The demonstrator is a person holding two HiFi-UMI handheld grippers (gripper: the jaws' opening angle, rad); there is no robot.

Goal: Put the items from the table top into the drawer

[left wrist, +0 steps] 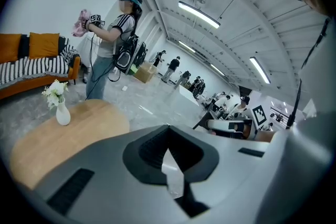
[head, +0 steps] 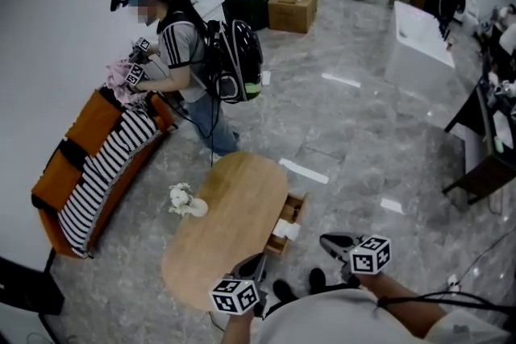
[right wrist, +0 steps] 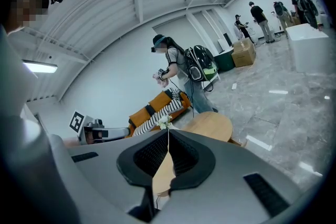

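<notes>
An oval wooden table [head: 230, 230] stands just in front of me. A white vase of flowers [head: 187, 201] sits on its left edge and also shows in the left gripper view [left wrist: 62, 113]. On the table's right side a small drawer [head: 293, 208] is pulled out, with a white object [head: 285, 230] in it. My left gripper [head: 260, 259] hovers over the table's near end, shut and holding nothing. My right gripper [head: 325, 238] is off the table's right side, near the drawer, also shut and empty. In the right gripper view the table [right wrist: 212, 123] lies ahead of the jaws.
Another person [head: 185, 60] with a backpack stands by an orange sofa [head: 89, 165] with a striped blanket, at the left. Cardboard boxes [head: 294, 4], a white counter [head: 419, 44] and a dark desk [head: 484, 149] stand farther off on the grey tiled floor. Several people are at the back.
</notes>
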